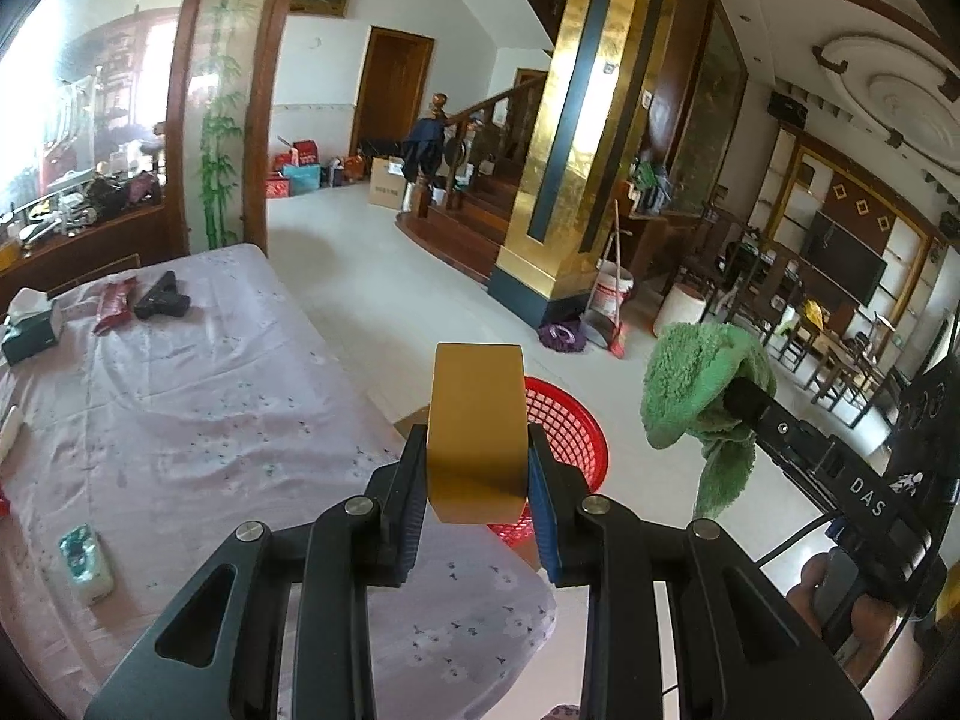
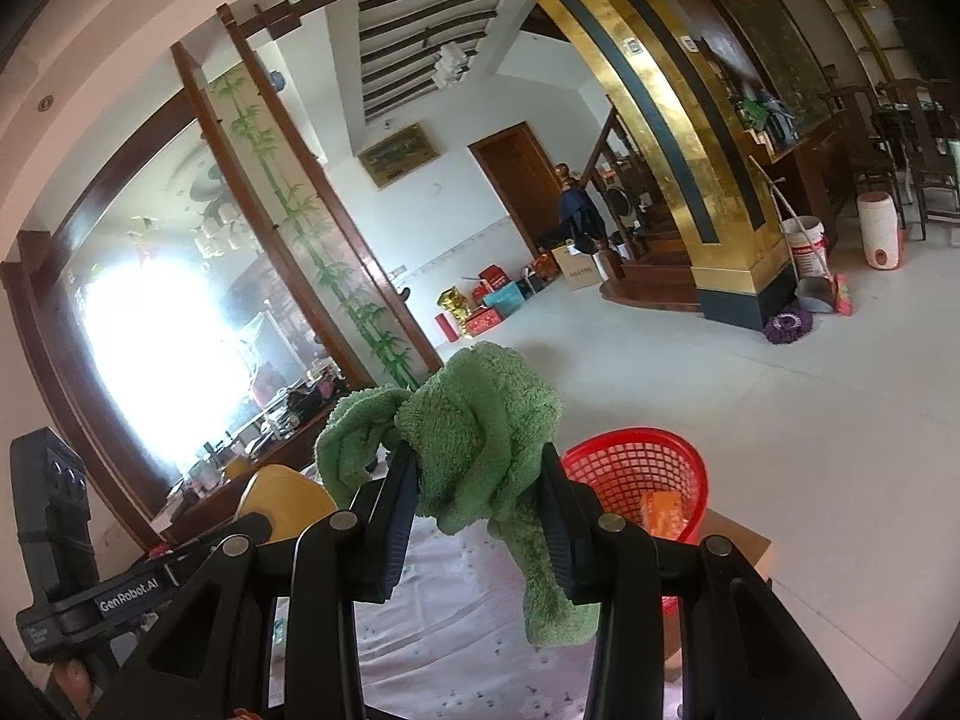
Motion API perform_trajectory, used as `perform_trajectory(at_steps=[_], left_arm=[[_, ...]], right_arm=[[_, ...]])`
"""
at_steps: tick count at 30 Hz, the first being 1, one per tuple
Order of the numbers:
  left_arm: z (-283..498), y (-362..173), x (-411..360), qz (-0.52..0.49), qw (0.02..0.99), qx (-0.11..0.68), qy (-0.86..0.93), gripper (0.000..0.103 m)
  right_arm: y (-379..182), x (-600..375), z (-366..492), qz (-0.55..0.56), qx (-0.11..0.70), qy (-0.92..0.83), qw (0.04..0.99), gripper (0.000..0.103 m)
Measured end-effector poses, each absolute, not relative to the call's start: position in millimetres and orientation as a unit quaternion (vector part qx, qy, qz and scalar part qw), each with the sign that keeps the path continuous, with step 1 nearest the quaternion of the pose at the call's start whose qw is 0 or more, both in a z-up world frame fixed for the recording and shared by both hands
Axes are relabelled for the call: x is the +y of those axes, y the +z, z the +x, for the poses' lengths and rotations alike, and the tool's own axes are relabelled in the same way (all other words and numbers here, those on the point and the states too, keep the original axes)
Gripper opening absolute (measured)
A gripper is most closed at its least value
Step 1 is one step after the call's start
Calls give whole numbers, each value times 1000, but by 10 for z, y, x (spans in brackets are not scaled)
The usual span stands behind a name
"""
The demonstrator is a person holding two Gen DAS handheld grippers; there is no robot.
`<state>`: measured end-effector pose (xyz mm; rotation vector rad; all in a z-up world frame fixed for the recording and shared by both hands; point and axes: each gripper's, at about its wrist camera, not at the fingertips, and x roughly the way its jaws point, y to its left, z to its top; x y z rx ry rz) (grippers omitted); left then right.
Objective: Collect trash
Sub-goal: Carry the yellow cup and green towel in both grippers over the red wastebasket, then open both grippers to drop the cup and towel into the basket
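Left tongs (image 1: 477,474) are clenched on a roll of tan packing tape (image 1: 477,426), pads (image 1: 408,510) pressing its two flat sides so the roll stands on edge w/ the broad band facing the cam; it's held up off the tabletop (image 1: 180,420), right in line w/ the red mesh basket (image 1: 570,438) that sits just past the tabletop's edge, prob so it can be dropped straight in. Farther back on the floral cloth lie a red wrapper (image 1: 114,303), a black toy pistol (image 1: 162,298), a tissue box (image 1: 30,324) and, nearer, a small tissue pack (image 1: 84,558), all untouched. Right-side tool shows at frame right w/ a green rag (image 1: 699,396) bunched in it. Right wrist view: right tongs (image 2: 477,504) grip that green terry rag (image 2: 480,420) mid-bunch, a tail hanging down between the jaws, carried high over the tabletop (image 2: 468,648). Red basket (image 2: 636,474) is just beyond, to the right, w/ an orange packet (image 2: 660,513) already inside. Tape roll (image 2: 282,501) peeks at left beside the other tool. Judging by this, both items are abt to go in the basket.
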<state>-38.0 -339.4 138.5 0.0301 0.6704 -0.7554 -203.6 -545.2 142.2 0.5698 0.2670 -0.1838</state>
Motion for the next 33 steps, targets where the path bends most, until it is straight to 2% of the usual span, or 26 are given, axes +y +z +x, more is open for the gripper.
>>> perform_trajectory(at_steps=[33], left_arm=[[433,406,-4601,44,799,431,-416,29]], right_arm=[[609,-6348,-1259,401,185,-106,891,42]])
